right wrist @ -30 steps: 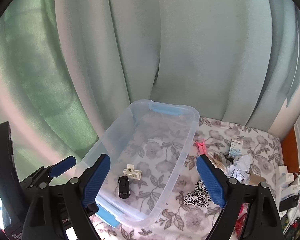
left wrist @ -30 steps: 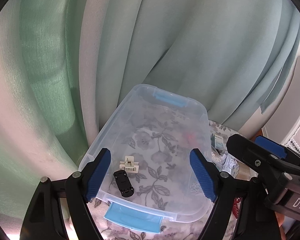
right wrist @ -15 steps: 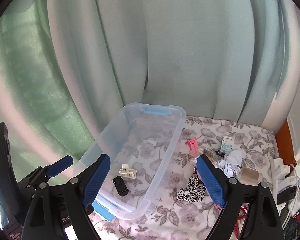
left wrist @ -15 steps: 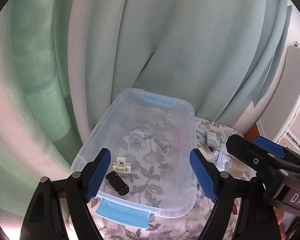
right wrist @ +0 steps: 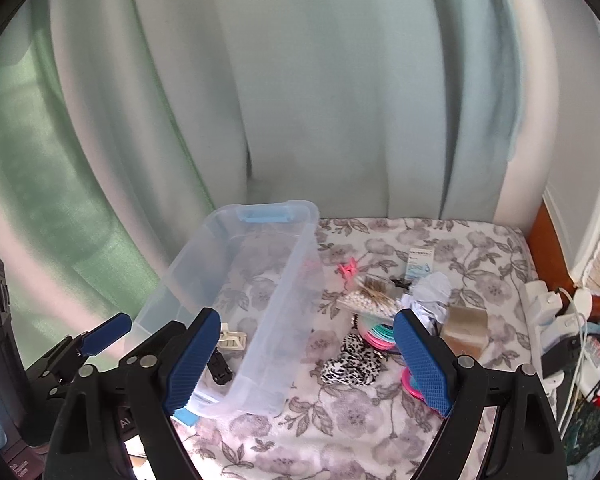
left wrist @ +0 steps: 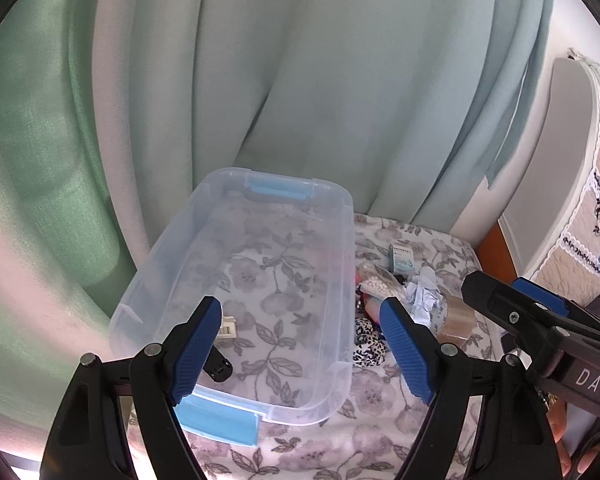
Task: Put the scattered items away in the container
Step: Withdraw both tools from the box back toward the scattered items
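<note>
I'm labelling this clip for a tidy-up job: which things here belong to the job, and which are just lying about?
Job:
clear box
leopard scrunchie
pink clip
bead bag
small carton
crumpled paper
tape roll

Just there:
curtain
power strip
flowered cover

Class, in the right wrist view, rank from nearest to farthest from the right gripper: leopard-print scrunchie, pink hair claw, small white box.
From the right gripper:
1. Leopard-print scrunchie, just ahead between the fingers.
2. Pink hair claw, farther back beside the bin.
3. Small white box, rear right; close to the claw.
</note>
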{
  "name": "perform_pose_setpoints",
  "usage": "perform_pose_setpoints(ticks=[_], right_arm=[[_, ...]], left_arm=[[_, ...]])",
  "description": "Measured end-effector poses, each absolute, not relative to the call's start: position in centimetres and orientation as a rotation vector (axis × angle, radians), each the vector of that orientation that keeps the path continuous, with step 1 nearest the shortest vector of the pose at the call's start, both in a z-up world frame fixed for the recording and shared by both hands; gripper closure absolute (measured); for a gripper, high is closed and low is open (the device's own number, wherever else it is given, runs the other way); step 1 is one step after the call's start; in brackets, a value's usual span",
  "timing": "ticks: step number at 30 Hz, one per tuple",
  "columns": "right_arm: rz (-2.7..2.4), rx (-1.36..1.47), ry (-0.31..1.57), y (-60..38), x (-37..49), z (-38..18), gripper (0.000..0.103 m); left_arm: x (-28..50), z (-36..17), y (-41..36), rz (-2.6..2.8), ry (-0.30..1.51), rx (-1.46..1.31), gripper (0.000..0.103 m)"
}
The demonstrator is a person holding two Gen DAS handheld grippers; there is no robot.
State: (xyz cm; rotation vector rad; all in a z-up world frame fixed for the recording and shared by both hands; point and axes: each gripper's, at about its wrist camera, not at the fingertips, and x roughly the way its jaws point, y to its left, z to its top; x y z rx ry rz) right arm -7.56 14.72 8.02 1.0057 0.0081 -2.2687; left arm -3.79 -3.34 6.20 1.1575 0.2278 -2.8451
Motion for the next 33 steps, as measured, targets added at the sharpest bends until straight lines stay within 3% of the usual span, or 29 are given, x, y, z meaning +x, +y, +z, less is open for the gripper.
perform_pose_setpoints(ticks=[20, 33], right_arm=[[-2.392, 1.201, -0.164, 25.5, -9.8, 3.7, 0.013], [-2.417, 1.413, -0.166, 30.9, -9.6, -2.9, 0.013]], left_arm=[[-4.3, 3.3, 4.7, -3.021, 0.178, 1.321, 0.021], [-4.0, -0.8, 8.0, -3.004, 0.113, 1.493, 0.021]])
